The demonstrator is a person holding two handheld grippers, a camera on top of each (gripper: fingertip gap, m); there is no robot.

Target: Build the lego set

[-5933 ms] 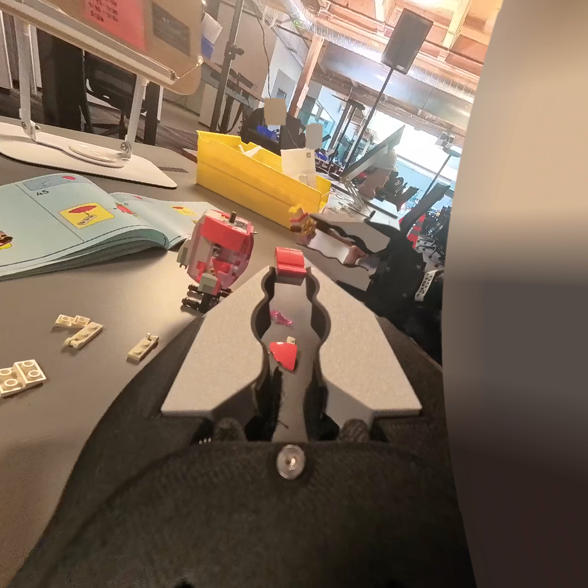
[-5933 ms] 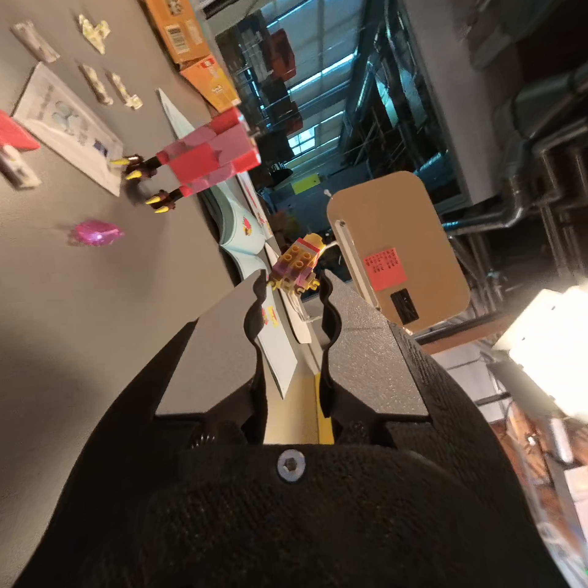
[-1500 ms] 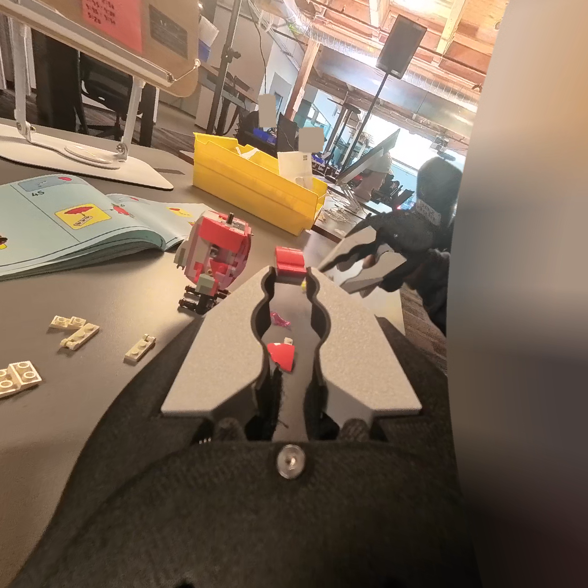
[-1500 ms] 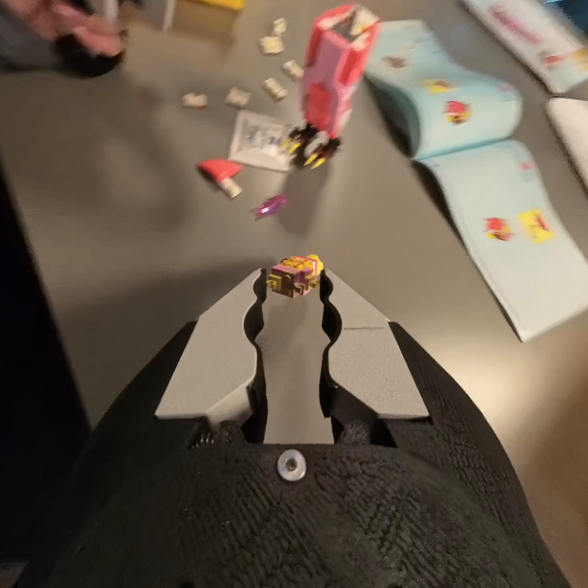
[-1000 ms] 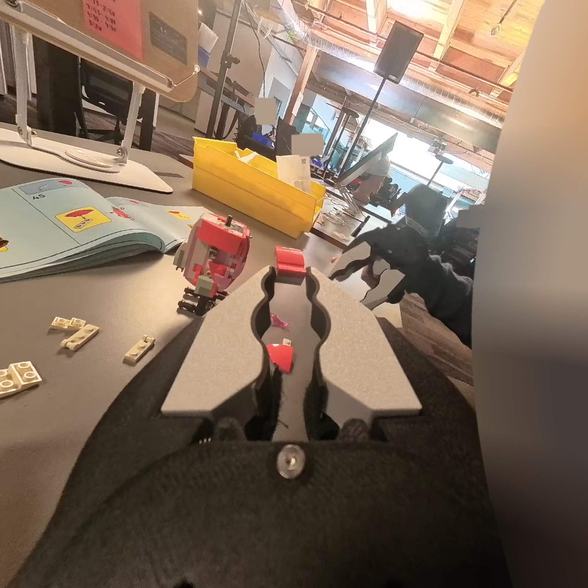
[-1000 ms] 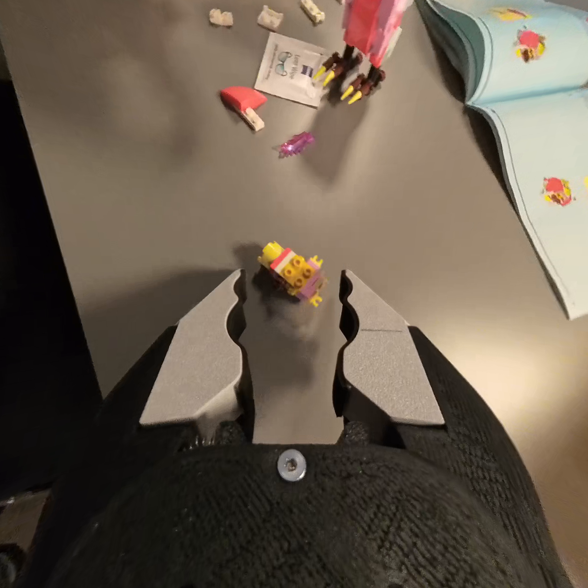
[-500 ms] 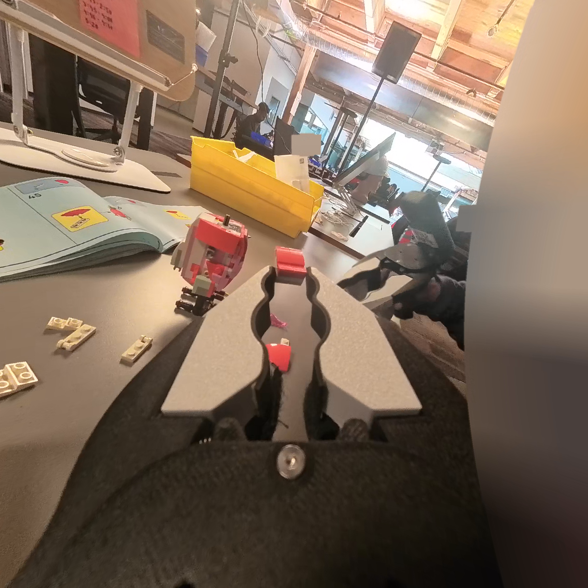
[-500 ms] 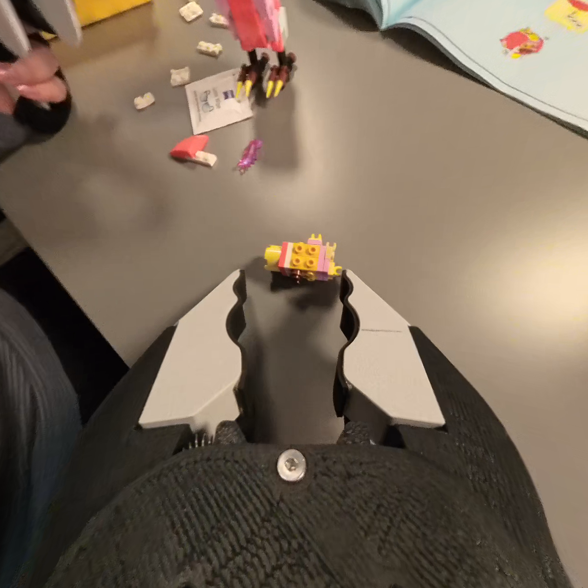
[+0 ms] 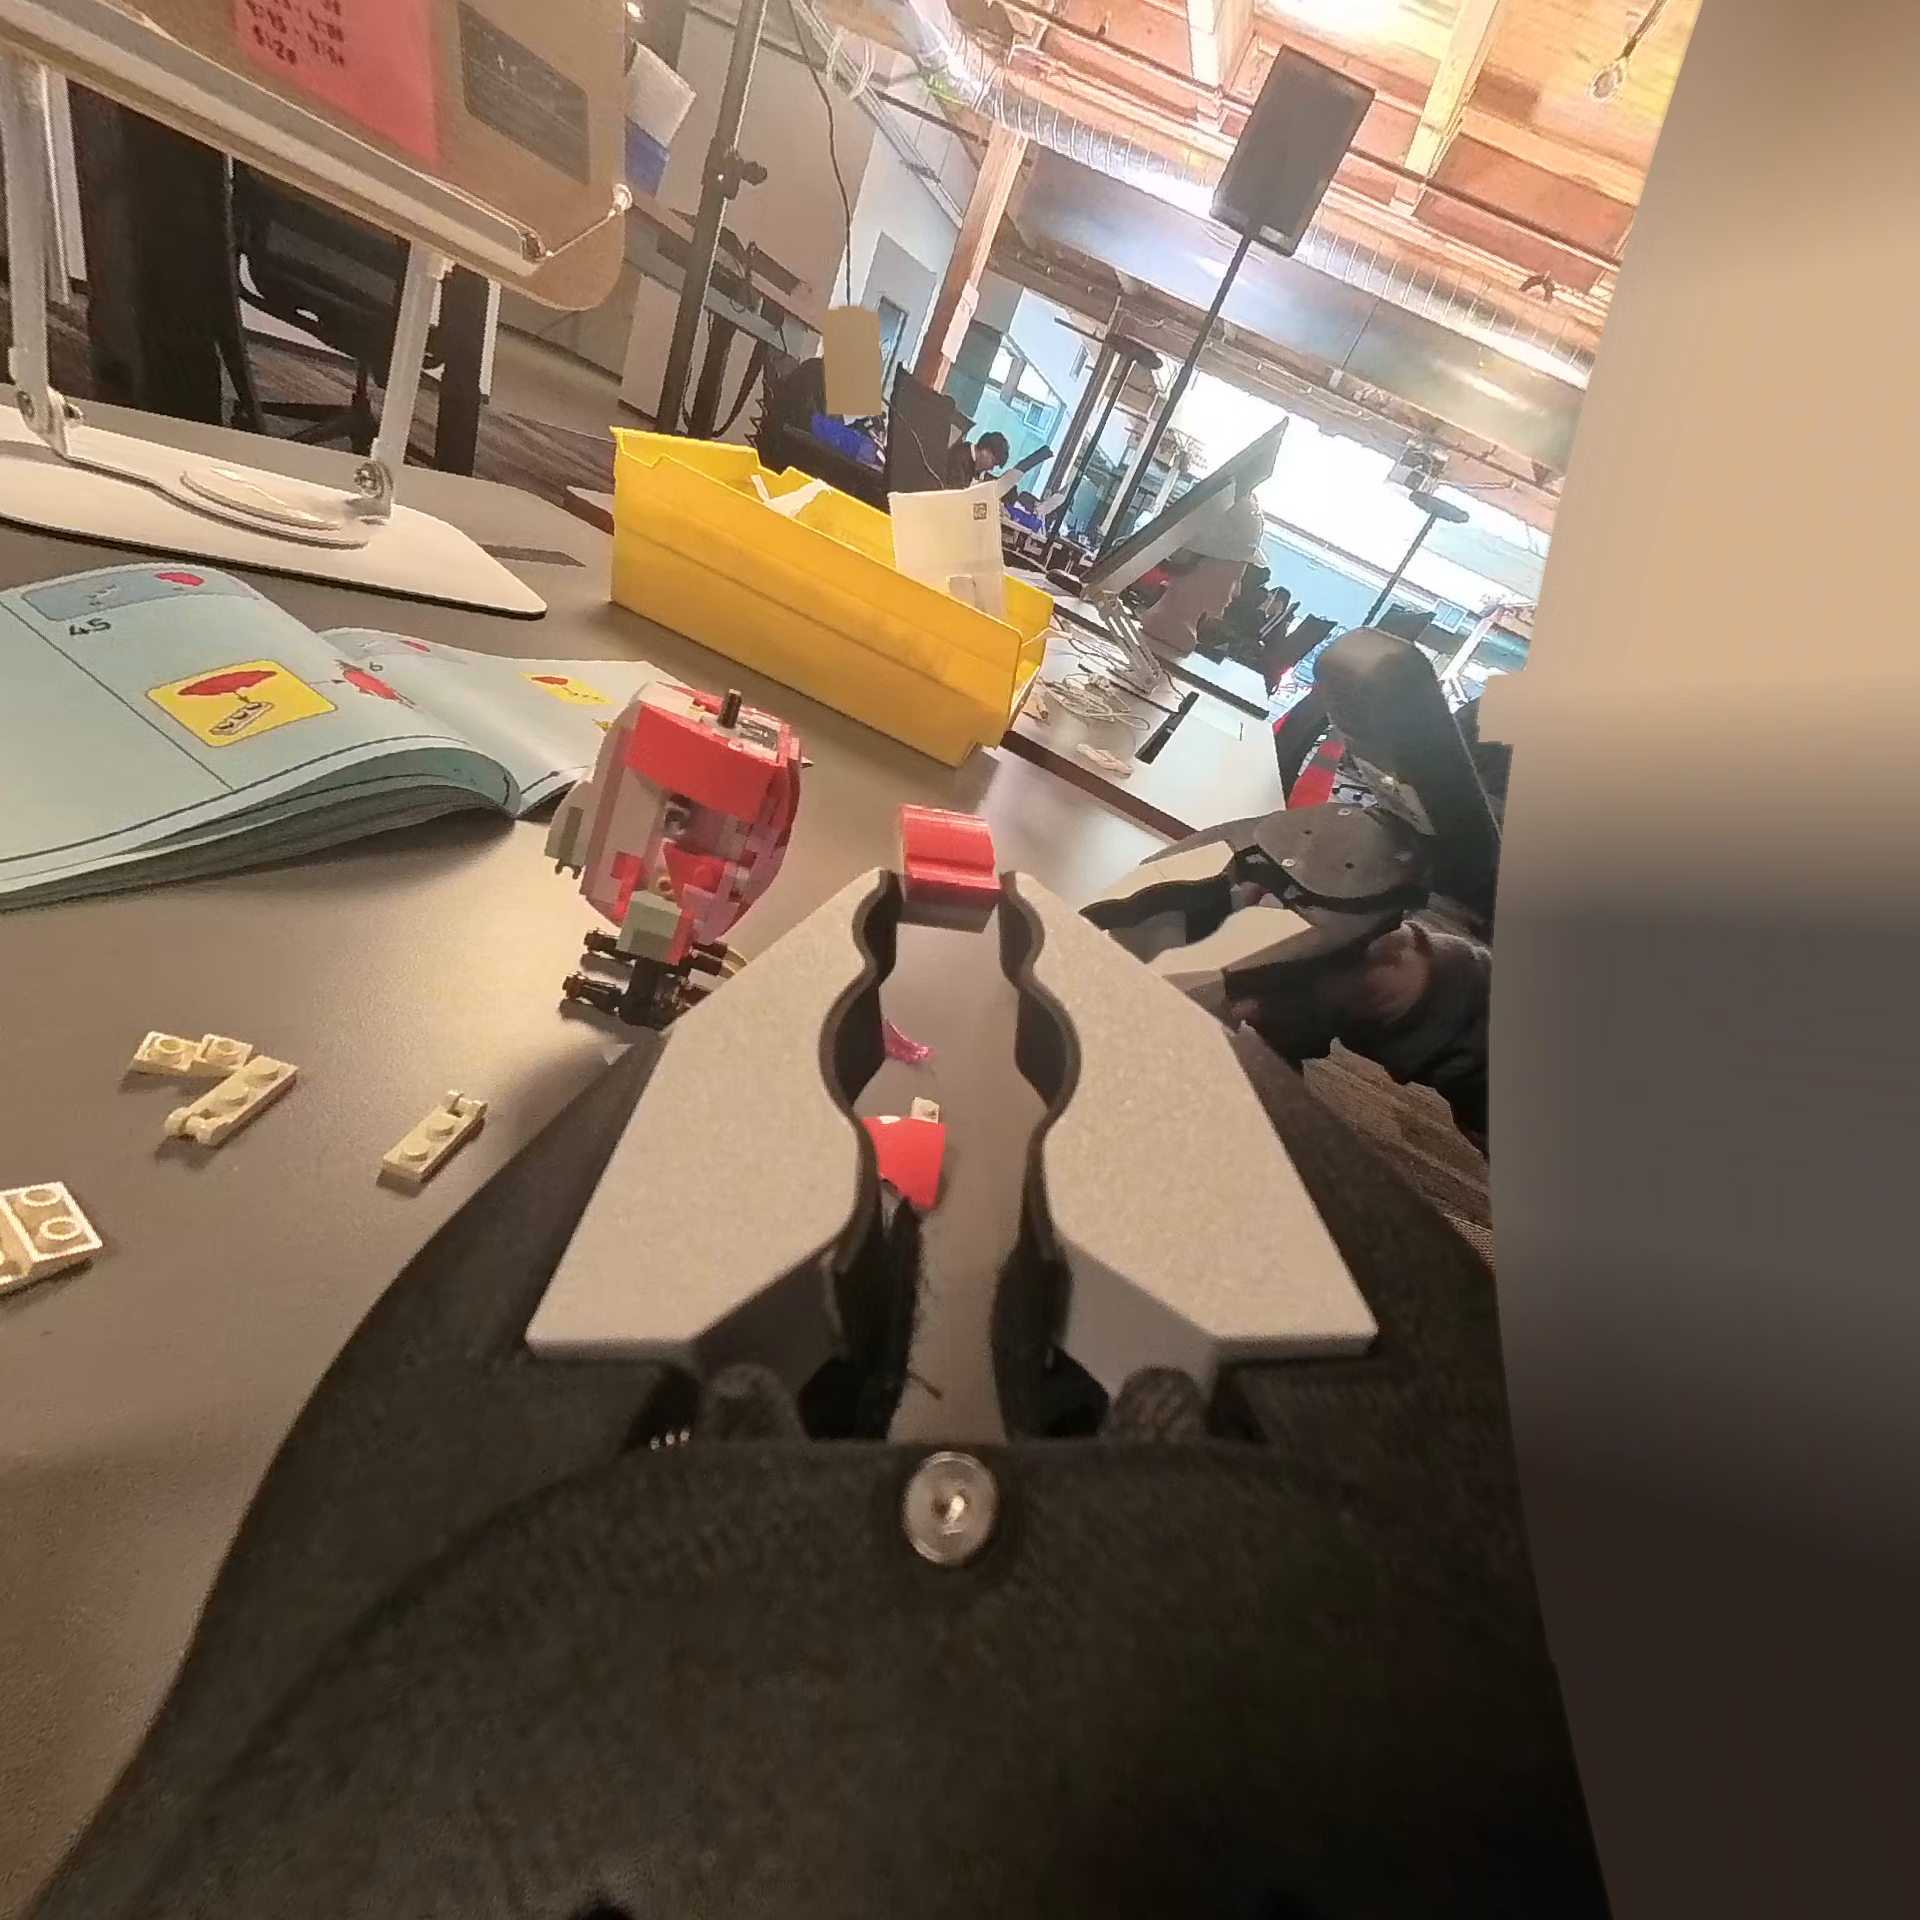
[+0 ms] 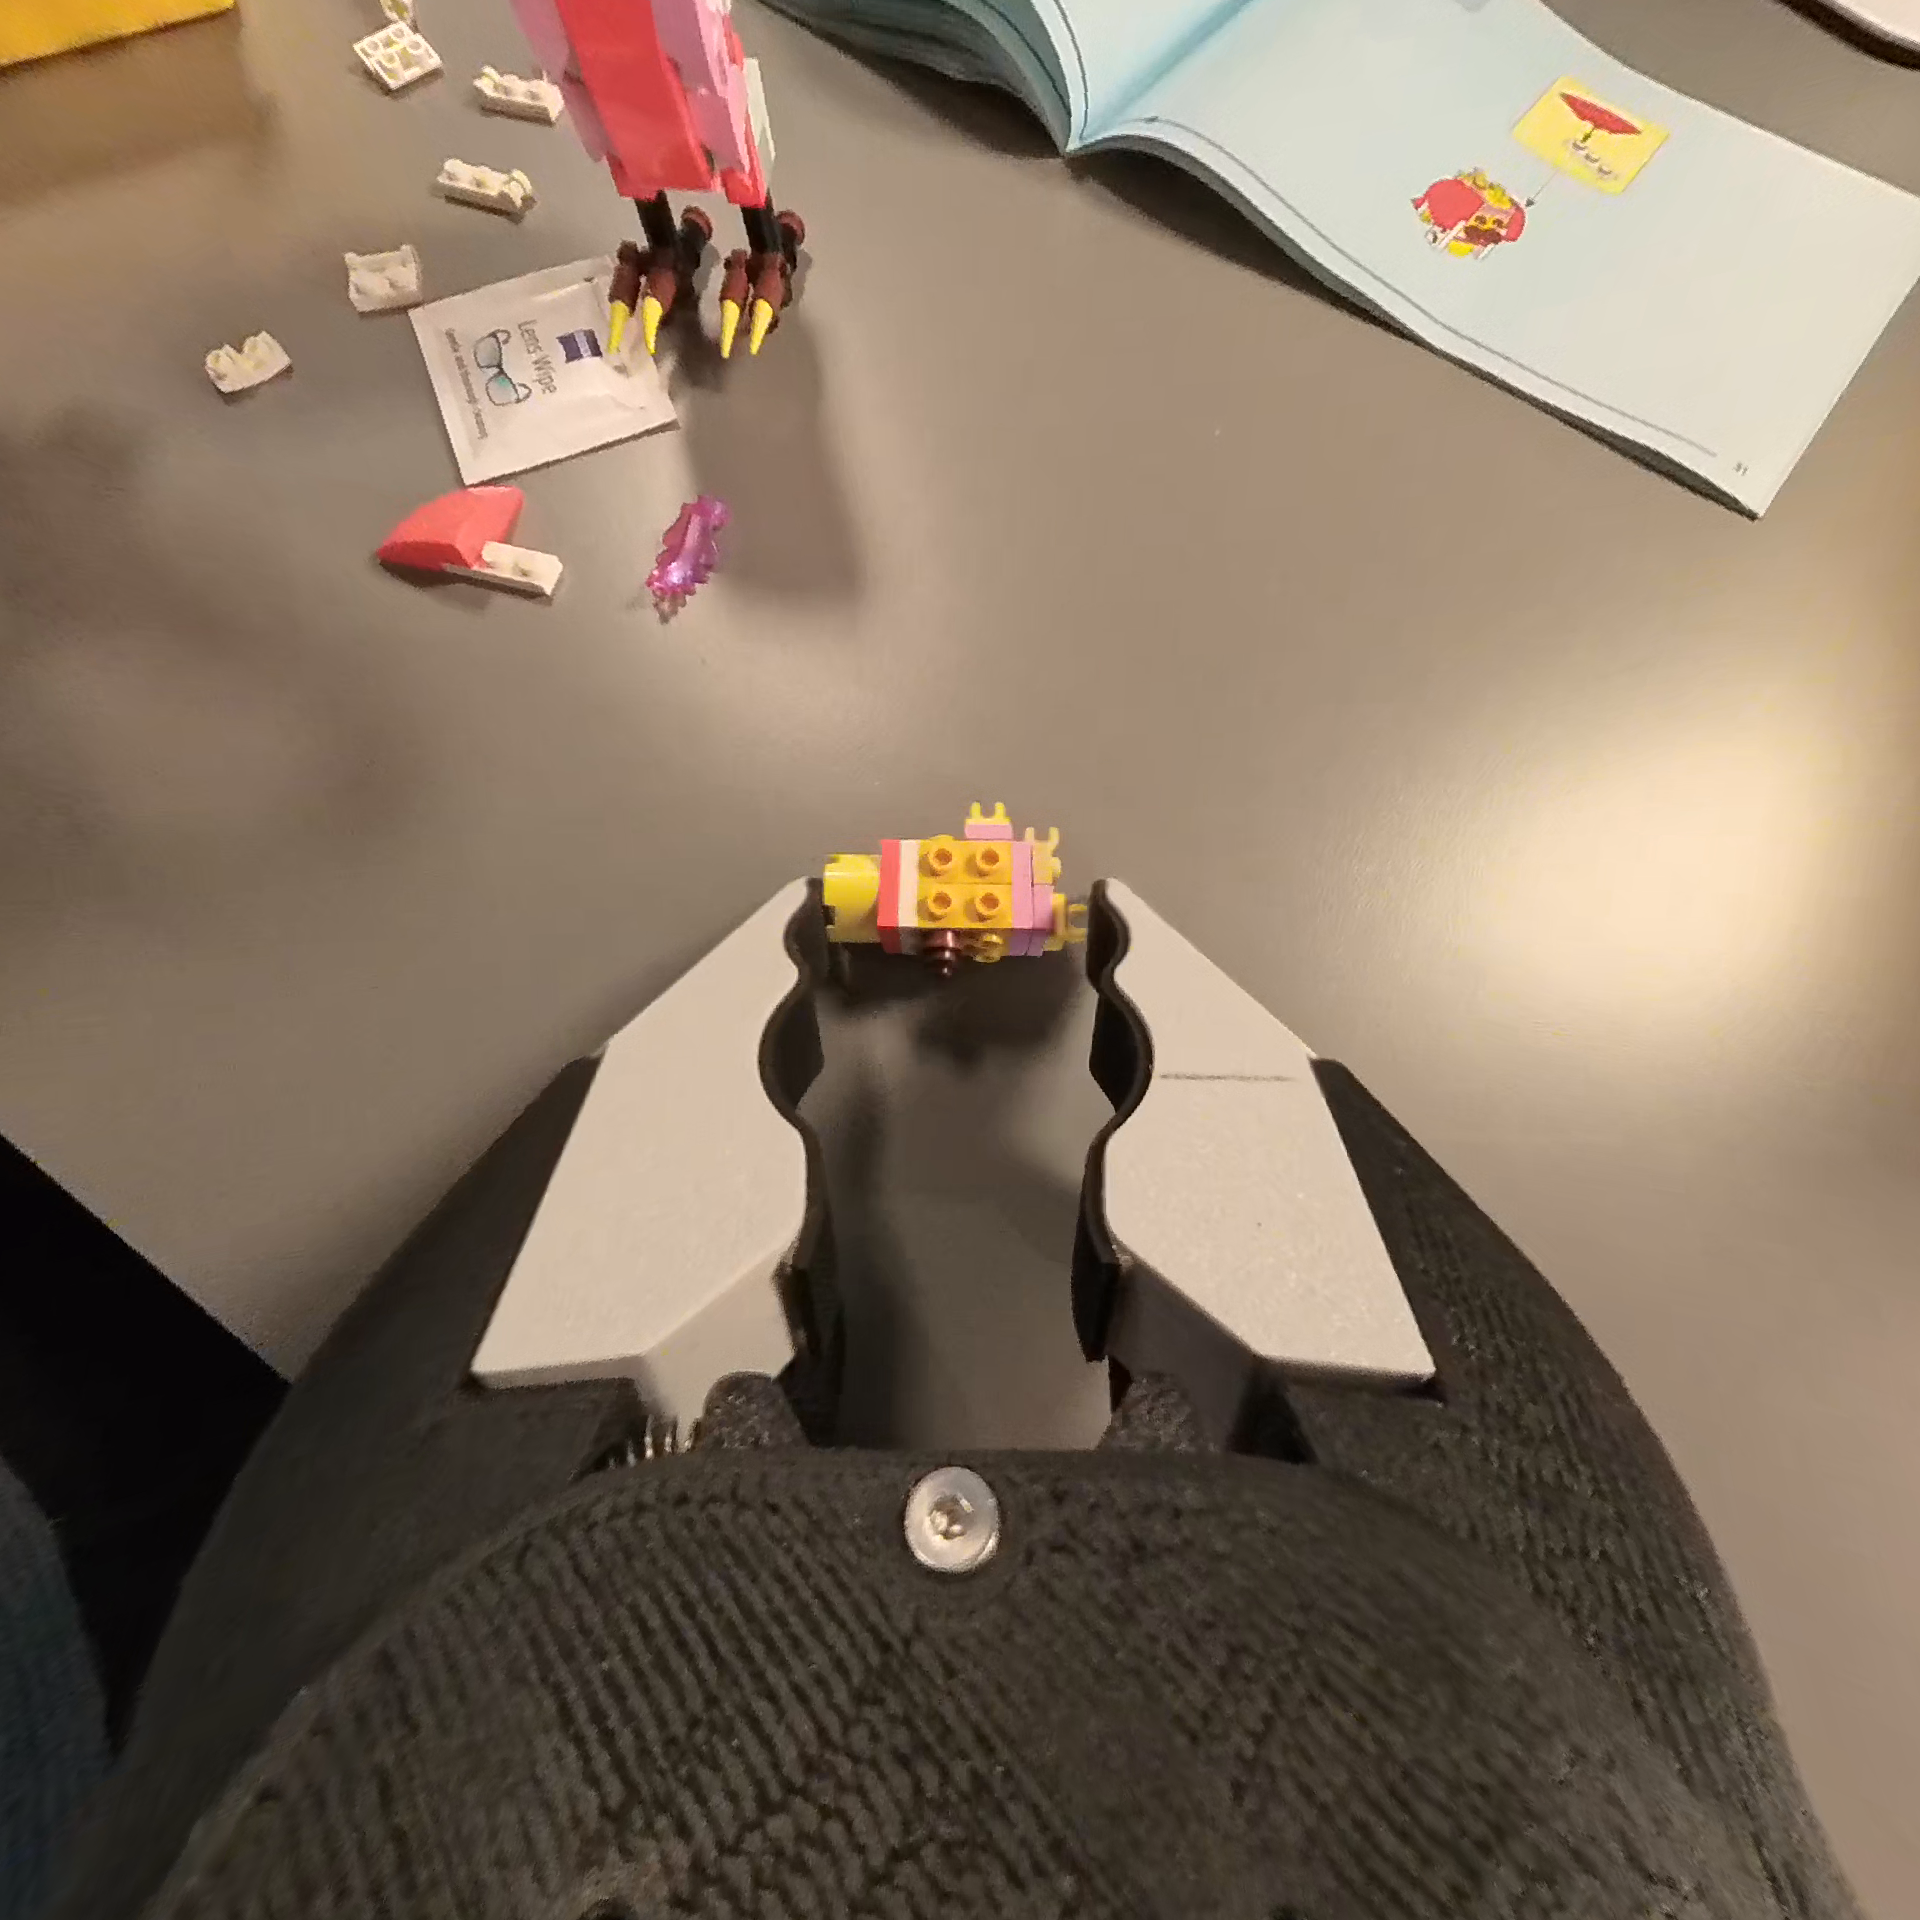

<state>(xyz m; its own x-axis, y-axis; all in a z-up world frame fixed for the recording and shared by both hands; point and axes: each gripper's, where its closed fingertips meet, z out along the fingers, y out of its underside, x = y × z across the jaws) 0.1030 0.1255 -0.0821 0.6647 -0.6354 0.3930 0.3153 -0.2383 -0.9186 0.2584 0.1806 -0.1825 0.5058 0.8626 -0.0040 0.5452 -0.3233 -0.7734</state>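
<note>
A small red plastic brick piece (image 9: 943, 852) is pinched at the tips of the left gripper (image 9: 943, 894), both grey fingertips (image 9: 831, 935) pressed to its sides, above the dark grey tabletop (image 9: 312, 987).

Landmark: the red-and-pink brick-built bird figure on clawed feet (image 10: 665, 114). An open pale-blue instruction booklet (image 10: 1455, 208) lies to its right in the right wrist view, with cream plates (image 10: 483, 187) and a white sachet (image 10: 530, 369) at its feet.

Well nearer than the bird, a small yellow, orange, red and lilac brick assembly (image 10: 951, 894) rests on the table between the jaws of the right gripper (image 10: 951, 914). The jaws are spread, with a sliver of gap visible at the right fingertip (image 10: 1117, 914); nothing is gripped.

The assembly is judged light, rigid, smooth-sided and liable to separate at its joints. Its flat end faces are judged safest; the thin yellow clips should be avoided.
</note>
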